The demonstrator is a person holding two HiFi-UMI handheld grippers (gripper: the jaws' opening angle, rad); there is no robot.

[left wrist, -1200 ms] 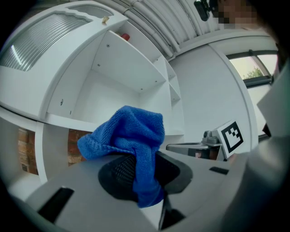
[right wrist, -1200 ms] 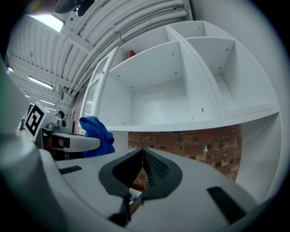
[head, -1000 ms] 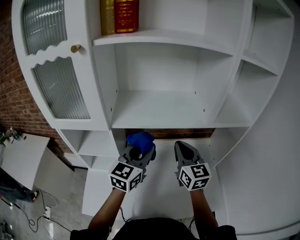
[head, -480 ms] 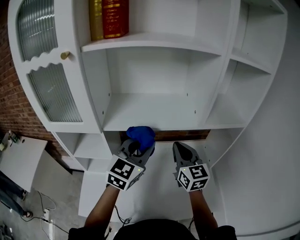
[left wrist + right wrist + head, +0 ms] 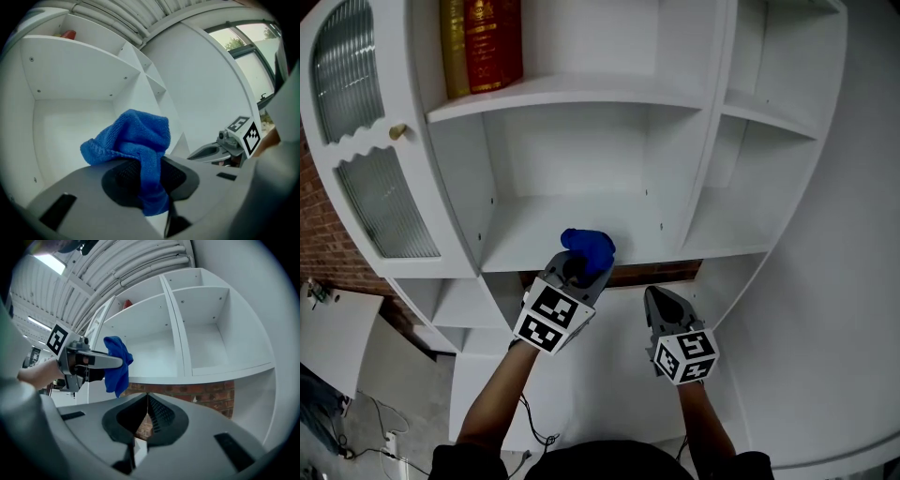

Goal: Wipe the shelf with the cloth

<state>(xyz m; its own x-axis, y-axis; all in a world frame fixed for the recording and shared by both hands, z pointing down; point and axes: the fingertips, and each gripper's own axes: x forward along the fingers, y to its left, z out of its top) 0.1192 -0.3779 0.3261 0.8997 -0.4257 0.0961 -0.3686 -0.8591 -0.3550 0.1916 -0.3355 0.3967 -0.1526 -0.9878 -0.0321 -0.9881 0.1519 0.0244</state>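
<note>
Head view: left tongs (image 5: 578, 270) pinch blue cloth (image 5: 590, 247) at the shelf (image 5: 530, 246); right tongs (image 5: 660, 297) closed, empty.

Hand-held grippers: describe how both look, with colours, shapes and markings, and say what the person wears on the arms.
The left hand-held gripper and the right hand-held gripper match: grey moulded bodies tapering to two jaws lined with dark textured pads. Each carries a white cube with black square markers. The forearms are bare; dark sleeves show only at the head view's bottom edge.
</note>
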